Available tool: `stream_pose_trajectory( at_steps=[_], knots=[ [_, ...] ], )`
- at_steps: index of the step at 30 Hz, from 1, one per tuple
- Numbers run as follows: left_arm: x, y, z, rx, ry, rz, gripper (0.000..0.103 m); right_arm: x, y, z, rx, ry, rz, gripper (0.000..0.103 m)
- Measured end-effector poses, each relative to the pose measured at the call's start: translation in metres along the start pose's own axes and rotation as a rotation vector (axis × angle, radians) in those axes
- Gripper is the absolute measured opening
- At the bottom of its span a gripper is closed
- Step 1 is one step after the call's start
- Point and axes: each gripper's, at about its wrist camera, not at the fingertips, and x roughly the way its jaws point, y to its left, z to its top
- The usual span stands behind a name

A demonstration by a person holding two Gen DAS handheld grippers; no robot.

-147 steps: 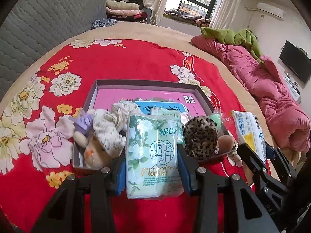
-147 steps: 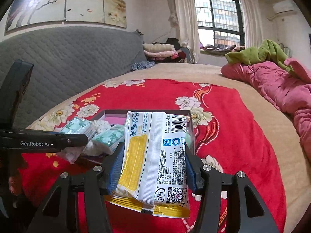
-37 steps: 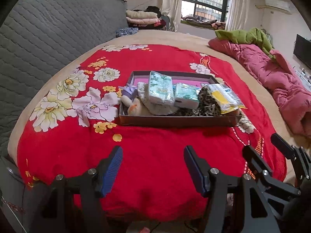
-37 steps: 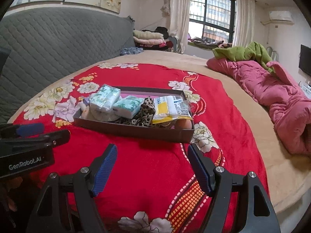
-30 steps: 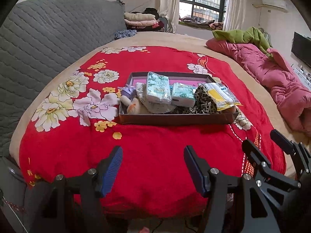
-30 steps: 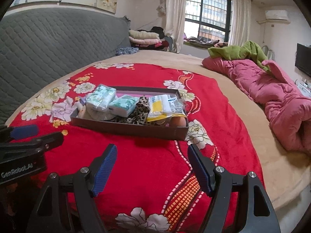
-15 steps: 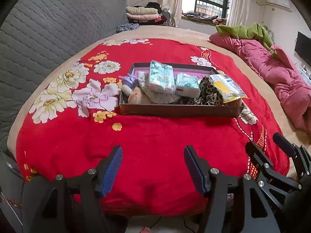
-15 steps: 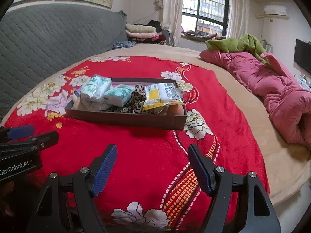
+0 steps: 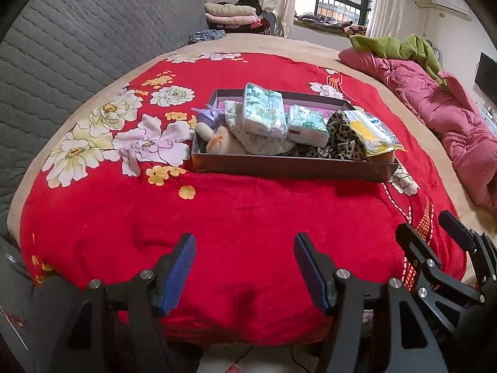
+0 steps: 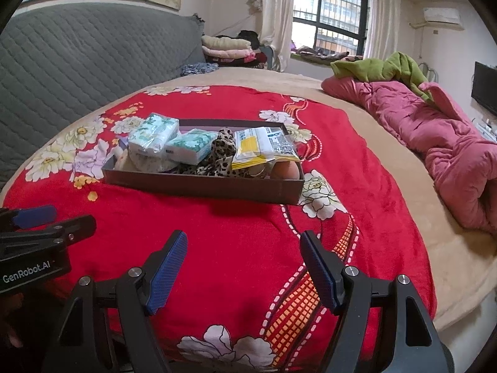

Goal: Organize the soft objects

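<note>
Both grippers back, jaws wide.

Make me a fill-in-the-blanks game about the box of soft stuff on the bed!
1. The box sits on a ____ flowered blanket.
2. The yellow packet lies on the box's ____ side in both views.
3. The jaws of both the left gripper and right gripper hold ____.
4. The scrunchie has a ____ print.

Missing words: red; right; nothing; leopard
</note>
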Motion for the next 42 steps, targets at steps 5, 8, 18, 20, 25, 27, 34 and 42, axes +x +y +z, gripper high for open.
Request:
stream_pose_trajectory(
  at_steps=[5,8,18,20,25,27,34,42],
  knots=[
    [0.006,-0.001,-0.002,0.003,0.011,-0.004,0.065,0.003,-0.001,0.0,0.007,0.001,0.0,0.076],
    [0.008,-0.001,-0.002,0.005,0.011,-0.003,0.065,0.004,-0.001,0.0,0.009,-0.001,0.001,0.076],
    [0.012,-0.002,-0.003,0.003,0.021,0.001,0.065,0.009,0.0,-0.001,0.011,0.011,0.004,0.076],
    [0.013,-0.002,-0.003,0.005,0.021,0.0,0.065,0.008,-0.001,-0.001,0.009,0.012,0.006,0.076],
    [0.013,-0.002,-0.003,0.004,0.022,0.001,0.065,0.008,0.0,-0.001,0.008,0.01,0.005,0.076],
    [0.013,-0.002,-0.003,0.004,0.023,0.003,0.065,0.008,0.0,-0.001,0.008,0.009,0.004,0.076],
    [0.013,-0.001,-0.004,0.002,0.022,0.003,0.065,0.008,0.0,-0.002,0.007,0.012,0.005,0.076],
    [0.012,-0.001,-0.003,0.003,0.023,0.007,0.065,0.008,0.0,-0.002,0.008,0.014,0.005,0.076]
  ],
)
